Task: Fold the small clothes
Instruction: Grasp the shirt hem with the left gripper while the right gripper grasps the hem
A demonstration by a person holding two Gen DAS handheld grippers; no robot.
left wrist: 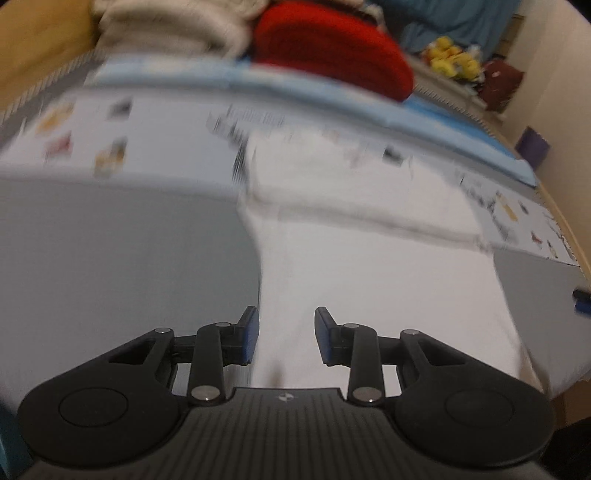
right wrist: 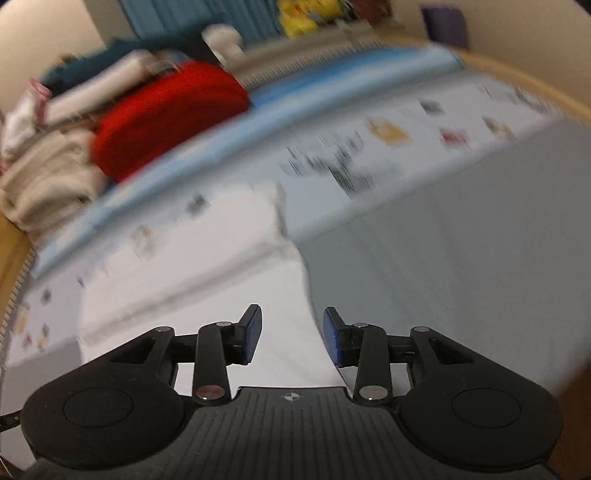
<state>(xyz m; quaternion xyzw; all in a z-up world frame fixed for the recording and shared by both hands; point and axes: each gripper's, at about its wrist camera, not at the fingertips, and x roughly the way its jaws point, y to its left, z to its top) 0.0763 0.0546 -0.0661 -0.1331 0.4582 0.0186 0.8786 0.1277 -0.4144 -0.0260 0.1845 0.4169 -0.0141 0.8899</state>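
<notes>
Blue pads point(left wrist: 248, 334) are seen on the black fingers of the left gripper point(left wrist: 284, 334), which is held with its jaws spread and nothing pinched between them. A white garment point(left wrist: 369, 266) is laid flat on the grey surface point(left wrist: 110, 240) below, with its left edge under the gap between the fingers. The right gripper point(right wrist: 291, 336) is likewise held spread and empty, and the same white garment point(right wrist: 207, 288) is seen beneath it, its right edge passing under the gap. Both views are blurred. Beyond the garment, a pale printed sheet point(left wrist: 166, 125) with small coloured pictures is spread across the surface, edged by a light blue band point(right wrist: 332, 88). Farther back, a red folded cloth point(left wrist: 332, 55) is set beside a cream pile point(left wrist: 166, 29). Yellow soft toys point(left wrist: 452, 59) are seen near the wall.
</notes>
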